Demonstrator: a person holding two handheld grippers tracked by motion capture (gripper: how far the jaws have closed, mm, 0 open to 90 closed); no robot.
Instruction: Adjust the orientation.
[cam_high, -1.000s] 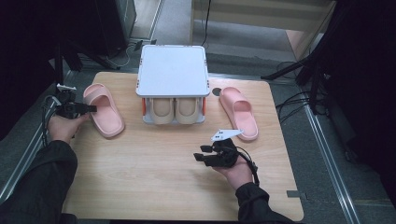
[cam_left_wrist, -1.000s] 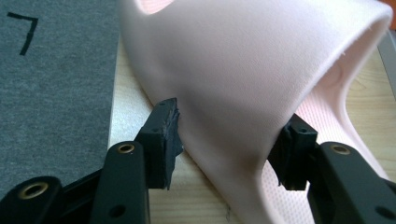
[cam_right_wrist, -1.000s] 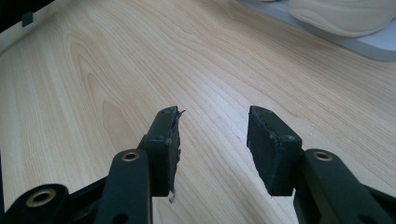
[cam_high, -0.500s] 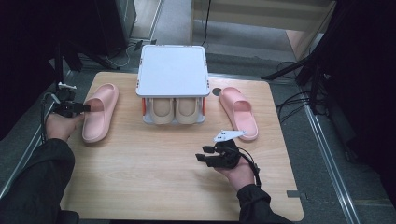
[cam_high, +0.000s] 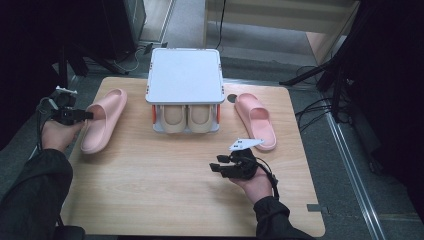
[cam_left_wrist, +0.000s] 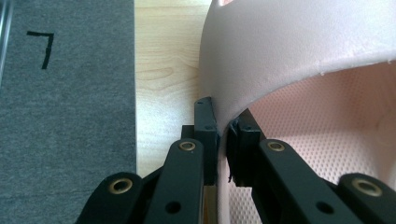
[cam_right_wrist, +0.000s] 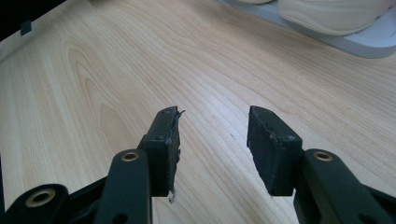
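Pink slippers (cam_high: 102, 120) (cam_high: 256, 120), beige pair (cam_high: 187, 117) under a white-grey rack (cam_high: 185, 75), pale woodgrain tabletop (cam_high: 160, 190), black jaws.

Left claw (cam_high: 86, 115) just closing, pinched tight; right claw (cam_high: 216, 167) jaws apart.

bare tabletop (cam_high: 150, 190) ahead, shoe rack (cam_high: 185, 75) beyond

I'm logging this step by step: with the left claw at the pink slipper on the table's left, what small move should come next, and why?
Probably a short lift of the left pink slipper. The left claw has just been closing and now pinches the slipper's strap edge, one jaw outside and one inside. The rack holds a beige pair on its lower tier while its top is bare. The right claw stays open over bare table.
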